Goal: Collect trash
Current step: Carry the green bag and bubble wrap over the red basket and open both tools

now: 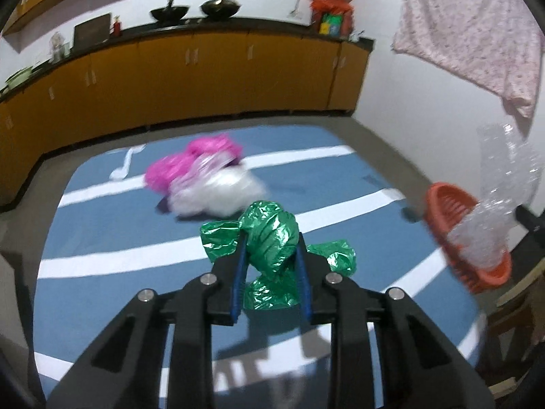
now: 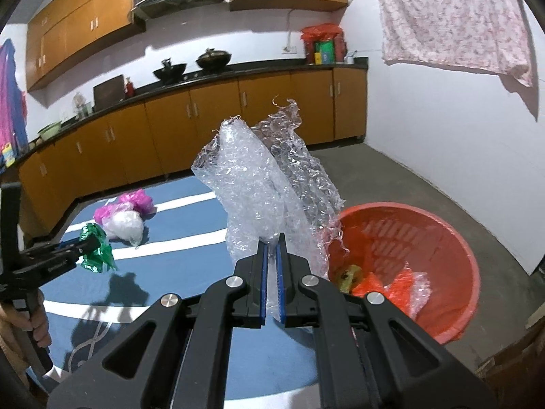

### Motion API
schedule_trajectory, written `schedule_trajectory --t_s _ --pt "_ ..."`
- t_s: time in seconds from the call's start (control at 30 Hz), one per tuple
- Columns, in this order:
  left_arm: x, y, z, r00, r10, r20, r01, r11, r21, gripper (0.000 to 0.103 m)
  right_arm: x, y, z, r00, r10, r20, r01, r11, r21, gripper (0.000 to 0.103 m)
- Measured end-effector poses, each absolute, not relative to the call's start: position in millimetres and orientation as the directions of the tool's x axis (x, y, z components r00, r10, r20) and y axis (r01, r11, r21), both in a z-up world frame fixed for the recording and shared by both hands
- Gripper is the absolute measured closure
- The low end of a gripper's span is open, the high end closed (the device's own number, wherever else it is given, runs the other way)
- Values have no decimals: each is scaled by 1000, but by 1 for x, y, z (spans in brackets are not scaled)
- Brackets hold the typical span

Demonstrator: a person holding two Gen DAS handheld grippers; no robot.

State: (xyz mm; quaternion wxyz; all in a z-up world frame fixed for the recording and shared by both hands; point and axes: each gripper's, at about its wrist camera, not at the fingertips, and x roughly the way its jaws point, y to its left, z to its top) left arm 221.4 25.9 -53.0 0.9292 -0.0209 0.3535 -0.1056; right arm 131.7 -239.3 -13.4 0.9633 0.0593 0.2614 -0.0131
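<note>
My left gripper (image 1: 270, 235) is shut on a crumpled green foil bag (image 1: 272, 235) and holds it above the blue striped rug (image 1: 102, 289). It also shows at the left of the right wrist view (image 2: 87, 238) with the green bag (image 2: 97, 248). My right gripper (image 2: 271, 238) is shut on a sheet of clear bubble wrap (image 2: 265, 184), held up beside the orange basket (image 2: 453, 238), just left of its rim. In the left wrist view the bubble wrap (image 1: 504, 184) hangs over the basket (image 1: 442, 204). A pink bag (image 1: 190, 163) and a white bag (image 1: 218, 194) lie on the rug.
The basket holds some orange and yellow scraps (image 2: 374, 283). Orange kitchen cabinets (image 2: 204, 129) run along the back wall. A patterned cloth (image 2: 449, 17) hangs at the upper right. Bare concrete floor (image 2: 425, 184) lies right of the rug.
</note>
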Motion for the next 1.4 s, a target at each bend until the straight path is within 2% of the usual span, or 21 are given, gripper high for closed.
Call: schedule_trajectory --t_s 0.3,0.6,1.0,1.4 --pt "205 -56 -12 729 -356 -584 344 929 -136 76 113 -284 -7 869 -81 -489 156 981 116 98" --pt "196 -128 -2 693 -446 -566 469 876 -116 76 108 -322 -11 858 -153 -490 245 961 130 98" --pt "200 -201 -6 634 -533 -561 576 809 -117 76 108 -361 -18 852 -182 -490 310 931 194 98" --pt "218 -270 -36 556 -574 -601 641 756 -130 76 125 -394 -34 842 -176 -509 356 892 280 98"
